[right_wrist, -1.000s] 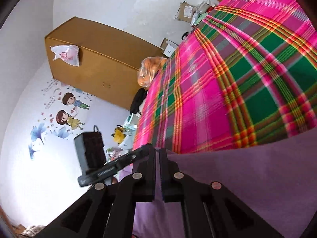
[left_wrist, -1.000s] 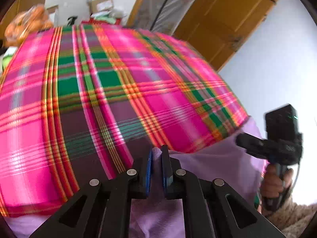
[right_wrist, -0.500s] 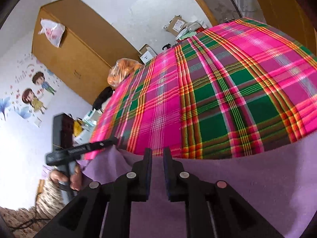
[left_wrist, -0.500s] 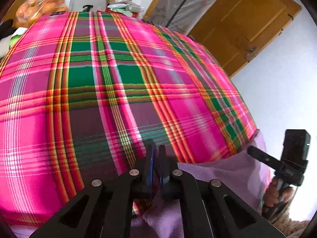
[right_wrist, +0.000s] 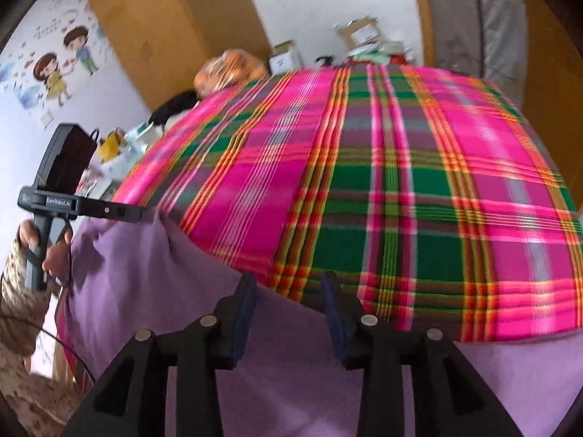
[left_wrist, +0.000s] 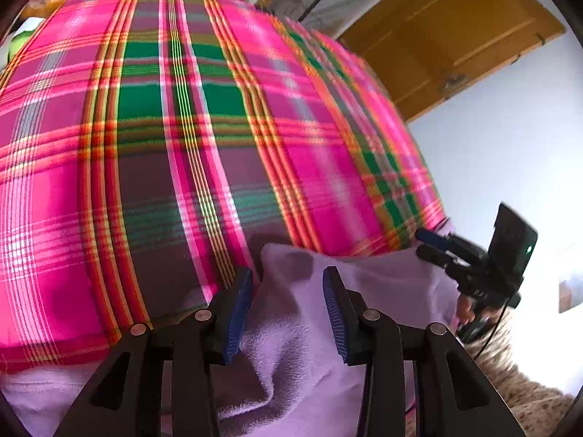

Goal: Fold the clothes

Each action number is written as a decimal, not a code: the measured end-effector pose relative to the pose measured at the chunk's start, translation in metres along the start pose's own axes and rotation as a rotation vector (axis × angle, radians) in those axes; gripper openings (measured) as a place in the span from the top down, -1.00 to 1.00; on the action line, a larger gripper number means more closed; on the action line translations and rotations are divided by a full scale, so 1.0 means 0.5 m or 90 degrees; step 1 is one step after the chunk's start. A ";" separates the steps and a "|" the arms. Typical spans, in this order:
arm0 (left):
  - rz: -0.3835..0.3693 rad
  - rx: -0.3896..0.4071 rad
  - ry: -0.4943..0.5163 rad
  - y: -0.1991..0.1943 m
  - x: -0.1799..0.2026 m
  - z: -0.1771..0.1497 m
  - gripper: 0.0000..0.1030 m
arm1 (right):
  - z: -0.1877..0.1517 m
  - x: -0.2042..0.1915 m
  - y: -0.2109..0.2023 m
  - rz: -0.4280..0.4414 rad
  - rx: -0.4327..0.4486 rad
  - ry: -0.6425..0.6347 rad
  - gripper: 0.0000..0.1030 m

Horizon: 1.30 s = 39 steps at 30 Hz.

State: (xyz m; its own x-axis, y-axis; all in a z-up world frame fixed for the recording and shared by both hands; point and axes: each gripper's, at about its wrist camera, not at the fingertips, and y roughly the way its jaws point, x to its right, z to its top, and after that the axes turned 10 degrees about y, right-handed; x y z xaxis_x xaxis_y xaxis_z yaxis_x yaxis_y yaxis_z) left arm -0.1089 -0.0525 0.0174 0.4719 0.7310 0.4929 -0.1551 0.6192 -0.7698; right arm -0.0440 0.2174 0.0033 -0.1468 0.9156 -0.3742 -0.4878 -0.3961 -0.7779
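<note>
A lilac garment (left_wrist: 382, 284) lies along the near edge of a bed covered by a pink and green plaid blanket (left_wrist: 182, 127). My left gripper (left_wrist: 288, 291) hangs over it with its jaws opening. A raised corner of the cloth stands loosely between the blue pads, which do not press on it. In the right wrist view my right gripper (right_wrist: 291, 291) is also opening, just above the flat lilac garment (right_wrist: 153, 284) where it meets the plaid blanket (right_wrist: 400, 182). Each view shows the other gripper at the cloth's far end: the right gripper (left_wrist: 424, 245) and the left gripper (right_wrist: 136, 214).
A wooden door (left_wrist: 455, 43) stands beyond the bed on the right. A wooden wardrobe (right_wrist: 153, 36), an orange bag (right_wrist: 229, 69) and cardboard boxes (right_wrist: 360, 32) sit past the bed's far side. A hand (right_wrist: 47, 251) in a patterned sleeve holds the left gripper's handle.
Both grippers were shut on the lilac cloth and now stand apart, with the cloth let go. The right gripper rolled, so the bed now appears level in its view.
</note>
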 end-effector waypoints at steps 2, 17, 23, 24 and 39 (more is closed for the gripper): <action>-0.003 -0.008 -0.008 0.007 -0.002 -0.004 0.19 | 0.000 -0.001 0.011 0.008 -0.012 -0.005 0.27; -0.016 0.027 -0.022 -0.003 0.004 -0.017 0.79 | -0.054 -0.063 -0.008 -0.005 0.021 -0.104 0.96; -0.019 0.064 0.004 -0.024 0.027 -0.029 0.82 | -0.071 -0.073 -0.032 0.041 0.018 -0.097 0.96; -0.019 0.067 0.004 -0.024 0.028 -0.030 0.82 | -0.072 -0.070 -0.031 0.035 0.017 -0.095 0.96; -0.036 0.153 0.018 -0.059 0.046 -0.056 0.86 | -0.067 -0.054 -0.016 0.084 -0.050 -0.079 0.92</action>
State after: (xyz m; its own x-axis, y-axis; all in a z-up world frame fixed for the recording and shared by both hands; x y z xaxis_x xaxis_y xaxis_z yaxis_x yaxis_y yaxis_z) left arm -0.0691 -0.0621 0.0402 0.5089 0.6873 0.5182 -0.3281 0.7115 -0.6214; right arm -0.0075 0.1937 0.0027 -0.3120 0.8550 -0.4143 -0.3891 -0.5129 -0.7653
